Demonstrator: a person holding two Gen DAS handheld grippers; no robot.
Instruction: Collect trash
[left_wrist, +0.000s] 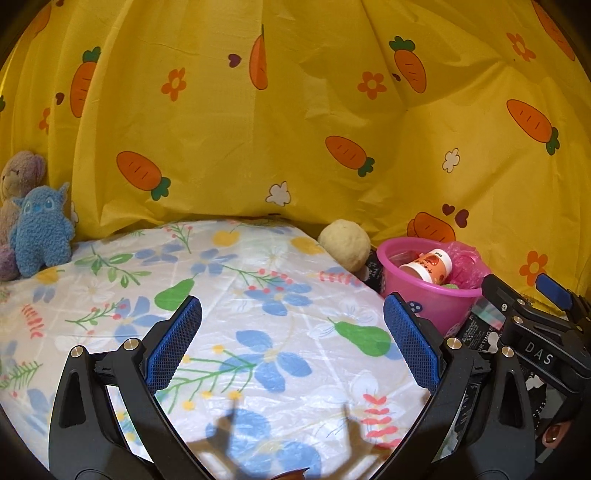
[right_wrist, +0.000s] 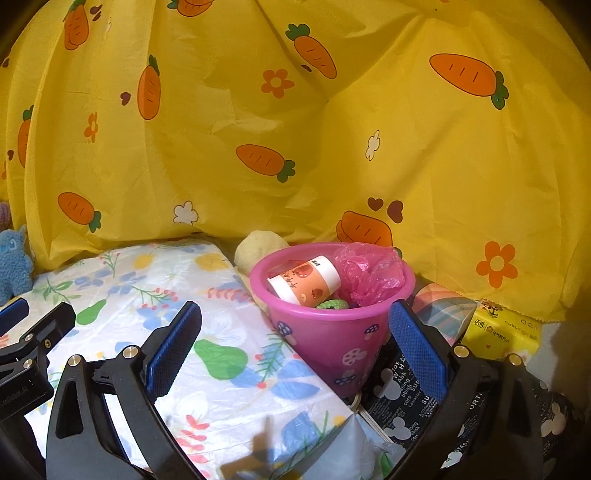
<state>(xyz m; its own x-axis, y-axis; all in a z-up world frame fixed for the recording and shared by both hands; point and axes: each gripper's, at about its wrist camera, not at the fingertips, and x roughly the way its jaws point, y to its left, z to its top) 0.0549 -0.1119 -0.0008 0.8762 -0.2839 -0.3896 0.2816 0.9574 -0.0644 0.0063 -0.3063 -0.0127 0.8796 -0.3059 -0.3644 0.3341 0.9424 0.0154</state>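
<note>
A pink bucket (right_wrist: 332, 328) with mushroom prints stands just off the right edge of the floral table cover (right_wrist: 122, 291). Inside it lie an orange and white paper cup (right_wrist: 304, 280), crumpled pink plastic (right_wrist: 369, 273) and a small green piece (right_wrist: 332, 304). My right gripper (right_wrist: 293, 343) is open and empty, its jaws spread in front of the bucket. My left gripper (left_wrist: 291, 339) is open and empty above the floral cover (left_wrist: 240, 295). The bucket (left_wrist: 428, 295) shows at the right in the left wrist view, with the right gripper (left_wrist: 539, 314) beside it.
A yellow carrot-print curtain (right_wrist: 295, 129) hangs behind. A cream plush ball (left_wrist: 345, 243) sits by the bucket. A blue plush (left_wrist: 42, 230) and a pale plush bear (left_wrist: 18, 177) sit at the far left. A yellow tissue pack (right_wrist: 500, 330) and a black printed bag (right_wrist: 402, 398) lie at the right.
</note>
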